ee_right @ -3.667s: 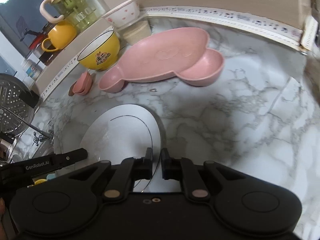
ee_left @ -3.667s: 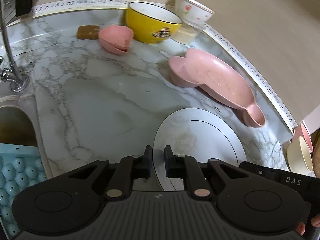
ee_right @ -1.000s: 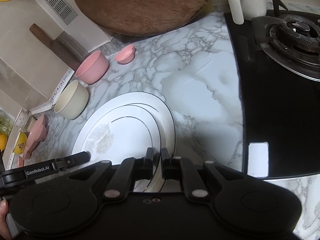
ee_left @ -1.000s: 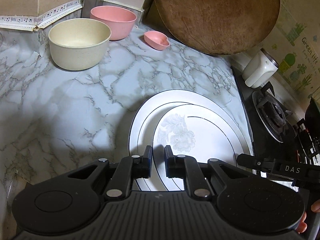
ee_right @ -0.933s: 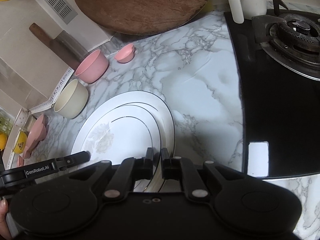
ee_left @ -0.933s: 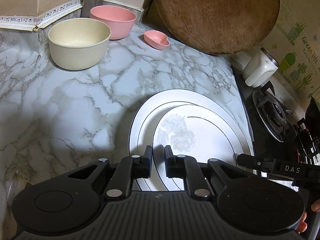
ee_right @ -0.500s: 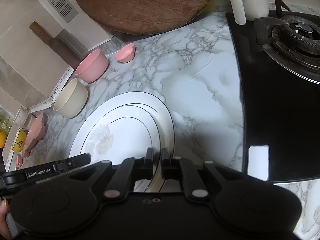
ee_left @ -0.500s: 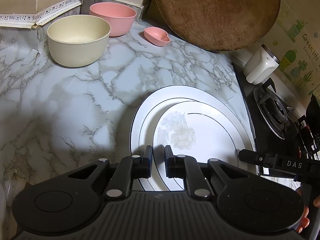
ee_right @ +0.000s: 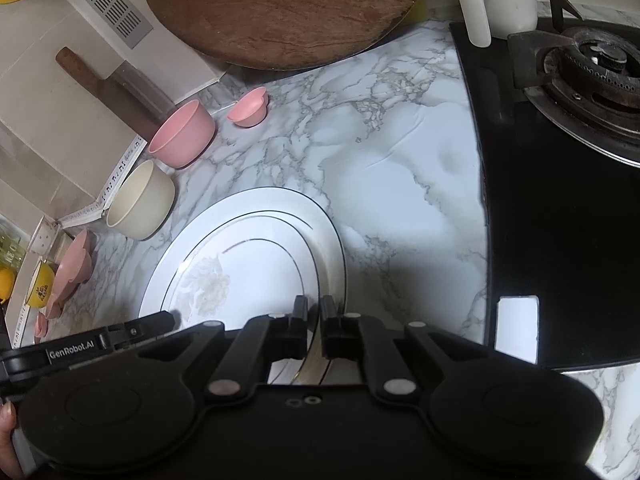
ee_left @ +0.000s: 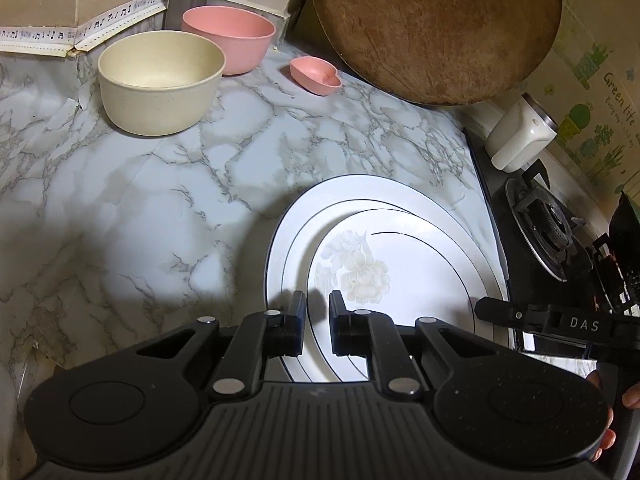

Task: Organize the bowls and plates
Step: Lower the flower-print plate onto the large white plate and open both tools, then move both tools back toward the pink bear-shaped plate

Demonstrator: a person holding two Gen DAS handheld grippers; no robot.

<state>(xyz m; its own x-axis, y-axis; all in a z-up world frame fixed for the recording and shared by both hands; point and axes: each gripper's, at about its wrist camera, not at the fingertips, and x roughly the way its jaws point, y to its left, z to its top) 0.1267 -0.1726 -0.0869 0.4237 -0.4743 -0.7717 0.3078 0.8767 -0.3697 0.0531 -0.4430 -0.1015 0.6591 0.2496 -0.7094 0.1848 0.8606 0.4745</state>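
Note:
A small white plate with a pale flower (ee_left: 400,272) (ee_right: 240,276) sits inside the rim of a larger white plate (ee_left: 360,192) (ee_right: 280,204) on the marble counter. Whether the two plates touch I cannot tell. My left gripper (ee_left: 318,312) is shut on the small plate's near left rim. My right gripper (ee_right: 314,312) is shut on its near right rim. At the back left stand a cream bowl (ee_left: 160,80) (ee_right: 140,204), a pink bowl (ee_left: 236,40) (ee_right: 182,136) and a small pink heart dish (ee_left: 316,76) (ee_right: 248,108).
A big round wooden board (ee_left: 436,28) leans on the back wall. A black gas hob (ee_right: 560,200) borders the plates on the right, with a white jug (ee_left: 520,136) behind it. Pink divided dishes (ee_right: 72,268) and a yellow bowl (ee_right: 40,284) lie far left.
Between the earliest frames and one second ago, both grippers carried the small plate from beside the pink divided dish to over the large plate by the hob. Since then, almost nothing has moved.

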